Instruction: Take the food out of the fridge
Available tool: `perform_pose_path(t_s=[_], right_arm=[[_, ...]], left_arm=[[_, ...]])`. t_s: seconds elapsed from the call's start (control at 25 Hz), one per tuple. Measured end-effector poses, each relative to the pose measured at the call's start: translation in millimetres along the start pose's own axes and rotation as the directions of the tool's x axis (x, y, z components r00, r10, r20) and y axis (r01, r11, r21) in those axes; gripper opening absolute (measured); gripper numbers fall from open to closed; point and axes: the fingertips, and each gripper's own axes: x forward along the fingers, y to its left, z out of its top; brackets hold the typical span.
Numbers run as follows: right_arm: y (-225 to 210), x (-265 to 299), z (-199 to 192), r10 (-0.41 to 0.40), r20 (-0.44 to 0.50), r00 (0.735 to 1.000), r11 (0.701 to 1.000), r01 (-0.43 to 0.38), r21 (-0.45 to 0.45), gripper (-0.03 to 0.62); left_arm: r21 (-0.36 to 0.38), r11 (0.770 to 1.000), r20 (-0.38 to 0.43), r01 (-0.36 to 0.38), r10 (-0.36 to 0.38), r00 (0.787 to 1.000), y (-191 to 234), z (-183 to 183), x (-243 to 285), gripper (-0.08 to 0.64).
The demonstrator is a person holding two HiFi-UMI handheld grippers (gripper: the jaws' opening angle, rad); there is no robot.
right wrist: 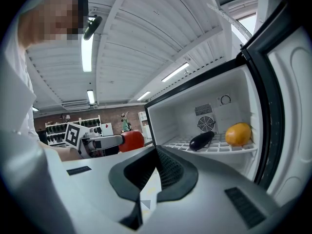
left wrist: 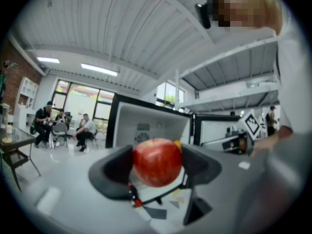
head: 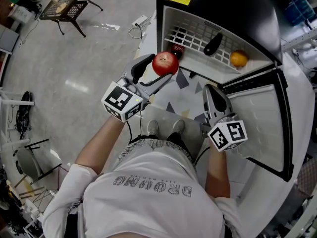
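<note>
1. Head view: the apple [head: 165, 63] is held outside the fridge [head: 184, 20], in front of its open mouth and above the floor [head: 89, 73]. It is gripped by the left gripper [head: 154, 74]. The right gripper [head: 212, 90] is held lower, just beside the opened door [head: 262, 123], and nothing is carried in it. On the fridge's wire shelf [head: 190, 33] lie an eggplant [head: 213, 43] and an orange [head: 238, 58], well apart from each other. A dark item [head: 177, 49] with red on it is partly hidden behind the apple and cannot be identified. The task is judged partly done, with at least two foods yet to be taken out.

2. Left gripper view: the apple [left wrist: 157, 162] is clamped between the two jaws, one pressed on each flank, with its top and bottom unsupported. A slip is judged the main risk. The fruit is round and glossy, so a loosened squeeze or a quick swing could let it drop to the floor and bruise.

3. Right gripper view: the jaws are pressed together with nothing between them. The eggplant [right wrist: 201, 140] and orange [right wrist: 238, 133] are seen resting on the shelf [right wrist: 214, 149], with nothing else on it in this view. The jaws would have to be parted before a reach. The orange could be nudged and rolled along the wires, or off the shelf's front edge, by a careless approach. The door could also be knocked.
</note>
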Motion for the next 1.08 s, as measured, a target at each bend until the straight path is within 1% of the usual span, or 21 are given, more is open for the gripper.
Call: perform_pose_path(t_s=[1.08], right_arm=[[-9, 2, -3, 0.001, -0.01, 1.0, 1.0, -0.001, 0.008, -0.011]], left_arm=[[0.0, 1.0, 0.0, 0.013, -0.013, 1.0, -5, 1, 12, 0.318]])
